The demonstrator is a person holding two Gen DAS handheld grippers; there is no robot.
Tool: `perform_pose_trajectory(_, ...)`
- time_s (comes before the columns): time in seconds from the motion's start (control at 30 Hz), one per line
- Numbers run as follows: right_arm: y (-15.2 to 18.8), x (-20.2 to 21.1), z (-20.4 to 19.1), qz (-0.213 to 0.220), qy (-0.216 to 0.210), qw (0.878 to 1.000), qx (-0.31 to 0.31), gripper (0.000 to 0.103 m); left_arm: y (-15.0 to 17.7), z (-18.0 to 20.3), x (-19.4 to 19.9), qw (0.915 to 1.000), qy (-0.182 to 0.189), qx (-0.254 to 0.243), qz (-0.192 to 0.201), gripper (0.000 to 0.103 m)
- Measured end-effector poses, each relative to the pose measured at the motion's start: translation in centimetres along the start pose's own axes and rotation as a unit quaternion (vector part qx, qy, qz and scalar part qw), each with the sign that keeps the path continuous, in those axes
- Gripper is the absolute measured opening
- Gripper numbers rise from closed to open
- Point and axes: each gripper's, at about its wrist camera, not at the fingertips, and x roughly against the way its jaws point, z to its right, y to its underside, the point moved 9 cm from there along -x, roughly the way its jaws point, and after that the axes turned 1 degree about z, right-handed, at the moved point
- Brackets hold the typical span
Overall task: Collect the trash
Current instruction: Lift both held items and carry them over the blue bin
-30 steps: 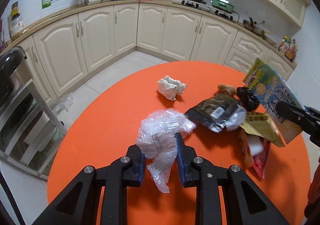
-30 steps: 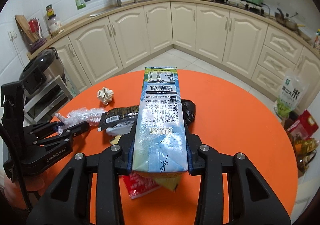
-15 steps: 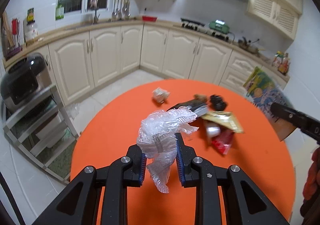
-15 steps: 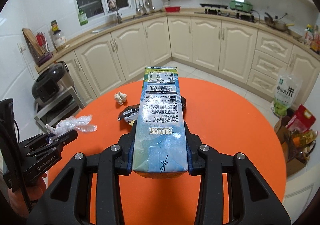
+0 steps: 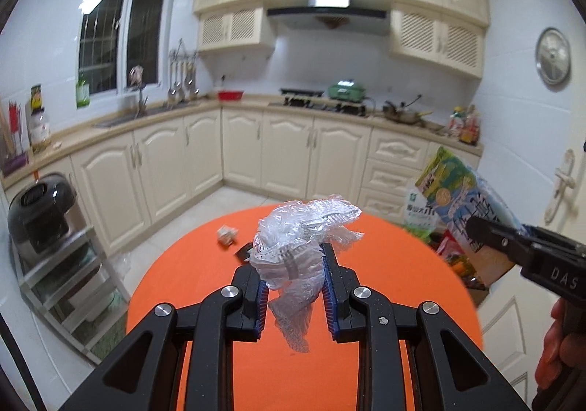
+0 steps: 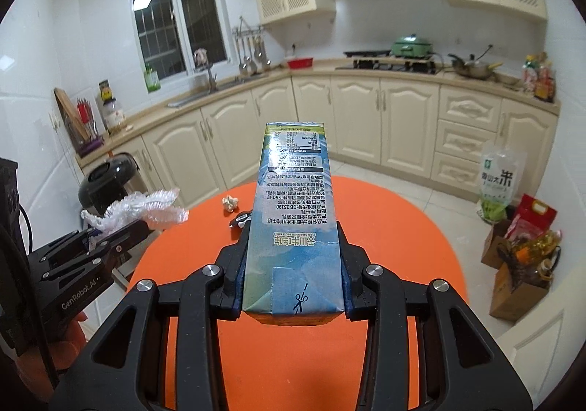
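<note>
The left gripper (image 5: 292,288), marked "GenRobot.AI", pinches one crumpled plastic wrap (image 5: 302,246) above the orange table (image 5: 403,264), while at 3 o'clock the right gripper (image 6: 292,283) clamps one "GB 25190" milk carton (image 6: 295,213).

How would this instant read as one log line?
left gripper: shut on crumpled clear plastic wrap | right gripper: shut on blue milk carton | both above round orange table
</note>
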Motion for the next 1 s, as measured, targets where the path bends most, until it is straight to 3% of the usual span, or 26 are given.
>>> perform_pose_trajectory(0.17,-0.3,3.8,2.1,0.024,0.013,1.000,-0.012,0.035,1.1,2.9,4.1,0.9993,0.022,-0.015,0.025,0.021)
perform_pose_trajectory(0.4,0.1,7.6,6.4,0.047,0.035,0.997,-0.040,0.035,1.4,7.2,4.5,0.9965,0.065,-0.040,0.034,0.021)
perform_pose_trajectory(0.67,3.1,11.2,16.0,0.050,0.093,0.989,-0.107,0.035,3.5,13.4,2.1,0.9873,0.141,-0.073,-0.013,0.021)
perform_pose_trajectory(1.0,9.1,13.9,30.4,0.024,0.177,0.963,-0.203,0.035,6.9,21.9,-1.5,0.9640,0.222,-0.122,-0.081,0.021)
